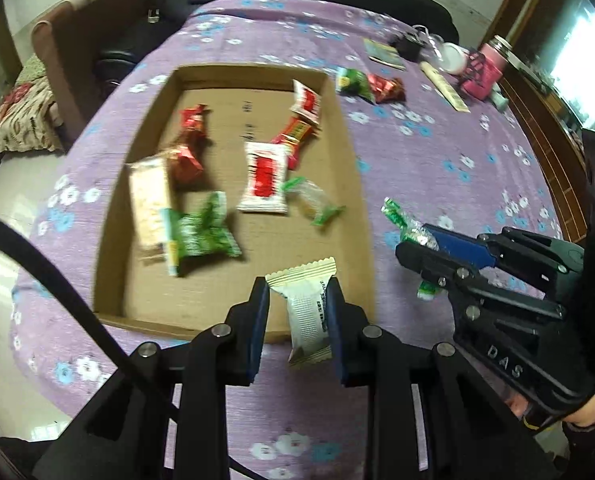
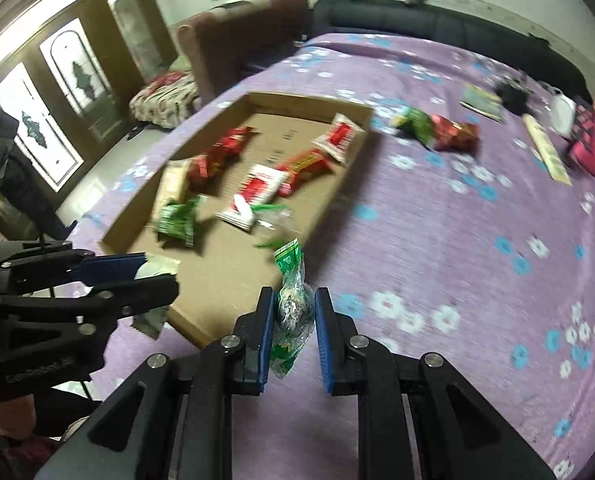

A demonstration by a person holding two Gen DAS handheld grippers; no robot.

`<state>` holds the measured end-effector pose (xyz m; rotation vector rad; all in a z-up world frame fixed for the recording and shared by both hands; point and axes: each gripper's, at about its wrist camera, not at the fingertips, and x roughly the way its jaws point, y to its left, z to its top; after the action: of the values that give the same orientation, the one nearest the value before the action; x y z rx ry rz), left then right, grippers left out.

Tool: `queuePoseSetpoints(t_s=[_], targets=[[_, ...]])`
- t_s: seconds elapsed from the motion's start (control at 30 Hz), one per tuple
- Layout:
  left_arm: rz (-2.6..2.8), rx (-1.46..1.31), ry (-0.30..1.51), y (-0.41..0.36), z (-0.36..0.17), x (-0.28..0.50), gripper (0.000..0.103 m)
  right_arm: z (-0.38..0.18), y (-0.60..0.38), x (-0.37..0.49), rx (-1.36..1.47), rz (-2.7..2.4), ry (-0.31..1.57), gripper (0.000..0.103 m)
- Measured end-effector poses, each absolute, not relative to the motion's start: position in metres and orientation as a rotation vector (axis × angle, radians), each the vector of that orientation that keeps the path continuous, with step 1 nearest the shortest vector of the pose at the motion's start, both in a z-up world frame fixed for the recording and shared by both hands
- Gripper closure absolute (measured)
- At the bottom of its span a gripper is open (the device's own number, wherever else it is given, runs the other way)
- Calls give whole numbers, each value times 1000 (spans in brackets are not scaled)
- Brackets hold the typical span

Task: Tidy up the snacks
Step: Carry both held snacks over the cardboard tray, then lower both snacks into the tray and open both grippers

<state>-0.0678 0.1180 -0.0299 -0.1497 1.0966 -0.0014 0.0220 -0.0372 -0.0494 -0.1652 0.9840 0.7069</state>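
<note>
The cardboard tray (image 1: 351, 184) lies on the bed (image 1: 437, 168) and holds several snack packets (image 1: 263, 178), while two more packets (image 1: 371, 86) lie on the bed, beyond its far right corner.

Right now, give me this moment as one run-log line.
left hand-held gripper: shut on white snack packet | right hand-held gripper: shut on green-ended snack packet | cardboard tray: snacks inside | two packets still outside

Looks like someone's bedroom at home: a bed with a purple flowered sheet (image 2: 437, 216) fills most of the frame, a dark padded headboard (image 2: 437, 20) along the top, a brown sofa (image 2: 233, 32) upper left, and wooden doors with patterned glass (image 2: 69, 76) far left.
</note>
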Motion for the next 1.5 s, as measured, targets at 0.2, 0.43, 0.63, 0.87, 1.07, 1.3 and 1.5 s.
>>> queuePoseSetpoints(t_s=[0.2, 0.43, 0.63, 0.87, 1.07, 1.3, 1.5], targets=[[39, -160, 1083, 142, -31, -64, 73, -47, -5, 19, -194, 751, 966, 85], [78, -158, 1091, 162, -40, -45, 73, -51, 23, 33, -218, 765, 967, 85], [114, -160, 1111, 174, -55, -24, 73, -58, 37, 48, -232, 740, 976, 85], [119, -139, 1104, 173, -57, -18, 73, -62, 41, 54, -237, 730, 994, 85], [116, -153, 1112, 175, -57, -17, 71, -63, 39, 55, -222, 717, 1003, 84], [106, -159, 1117, 171, -56, -19, 70, -60, 35, 55, -214, 707, 1001, 84], [114, -153, 1110, 166, -53, -24, 63, -55, 29, 55, -204, 705, 1002, 84]])
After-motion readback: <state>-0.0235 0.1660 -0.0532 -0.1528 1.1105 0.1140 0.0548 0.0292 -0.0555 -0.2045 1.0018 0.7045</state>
